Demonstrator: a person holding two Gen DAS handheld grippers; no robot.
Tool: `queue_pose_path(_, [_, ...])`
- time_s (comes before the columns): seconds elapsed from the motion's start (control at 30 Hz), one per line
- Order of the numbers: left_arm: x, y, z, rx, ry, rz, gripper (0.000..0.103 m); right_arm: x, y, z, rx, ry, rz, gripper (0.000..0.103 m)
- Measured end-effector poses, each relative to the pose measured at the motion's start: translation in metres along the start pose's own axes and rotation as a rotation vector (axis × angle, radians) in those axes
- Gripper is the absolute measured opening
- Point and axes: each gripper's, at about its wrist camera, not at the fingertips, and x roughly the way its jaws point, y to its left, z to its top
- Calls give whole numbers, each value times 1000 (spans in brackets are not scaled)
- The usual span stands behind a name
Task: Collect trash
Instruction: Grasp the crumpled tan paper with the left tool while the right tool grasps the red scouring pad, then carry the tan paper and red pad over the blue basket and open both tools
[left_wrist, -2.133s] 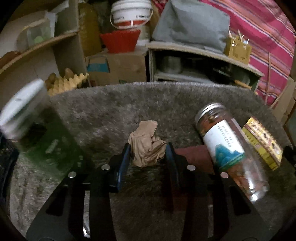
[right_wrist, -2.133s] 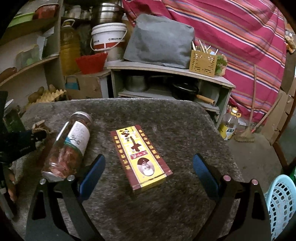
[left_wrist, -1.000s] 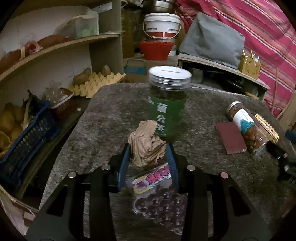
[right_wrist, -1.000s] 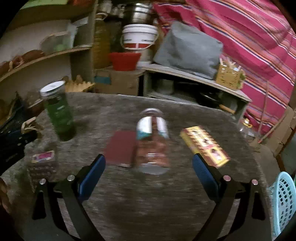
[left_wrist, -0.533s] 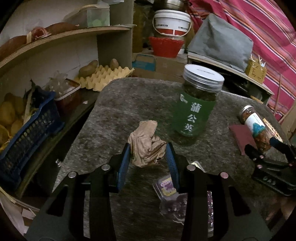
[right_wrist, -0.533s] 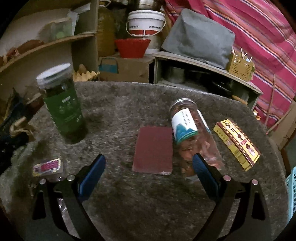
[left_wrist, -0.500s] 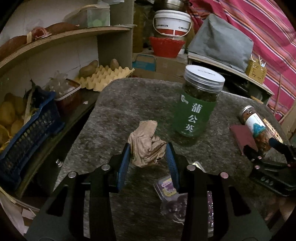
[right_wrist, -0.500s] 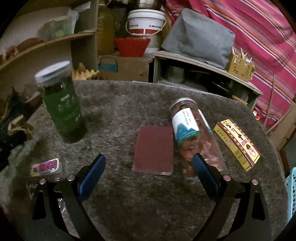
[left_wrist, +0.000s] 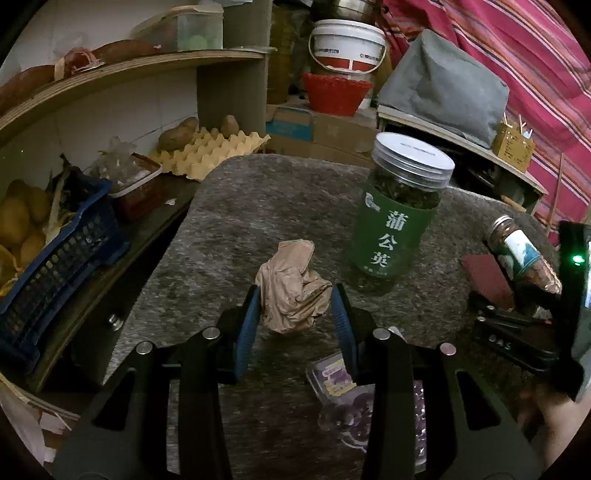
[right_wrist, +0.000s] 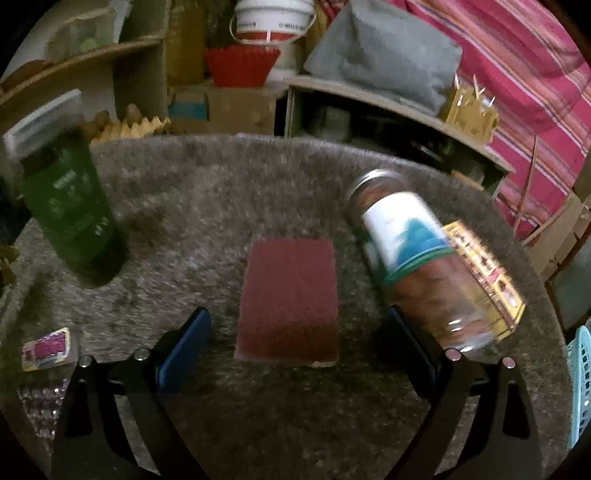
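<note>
My left gripper (left_wrist: 295, 312) is shut on a crumpled brown paper ball (left_wrist: 293, 291) and holds it just above the grey shaggy tabletop (left_wrist: 258, 206). A purple blister pack (left_wrist: 343, 387) lies under its right finger. In the right wrist view, my right gripper (right_wrist: 297, 321) stands wide open low over a flat dark-red pad (right_wrist: 290, 299), whose near end lies between the fingers. The pack (right_wrist: 46, 349) shows at the left there.
A tall green jar (left_wrist: 399, 218) (right_wrist: 66, 199) stands upright. A labelled jar (right_wrist: 410, 254) lies beside a yellow box (right_wrist: 484, 273). A light-blue basket (right_wrist: 581, 387) is off the right edge. A blue crate (left_wrist: 55, 266) and egg tray (left_wrist: 207, 151) sit left.
My right gripper has come forward and down, so the red pad now sits between its open fingers. The left gripper drifted slightly left, still holding the paper ball.
</note>
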Motion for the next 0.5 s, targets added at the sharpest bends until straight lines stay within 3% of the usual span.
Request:
queue_pose_path(0.07, [0,-3,0,6,1,0,38,6,-4,0,23,27,22,87])
queue_pose_path(0.13, [0,-5,0,12,-1,3,38,5,-6,-1,32,20,37,59])
queue_pose_path(0.17, [0,-6,0,14,-1,4,38,6,-5,-2,29,26,55,54])
queue_pose_path(0.5, [-5,-14,2,16,-15,-5,38,-19,3,-8,-40,-46,84,54])
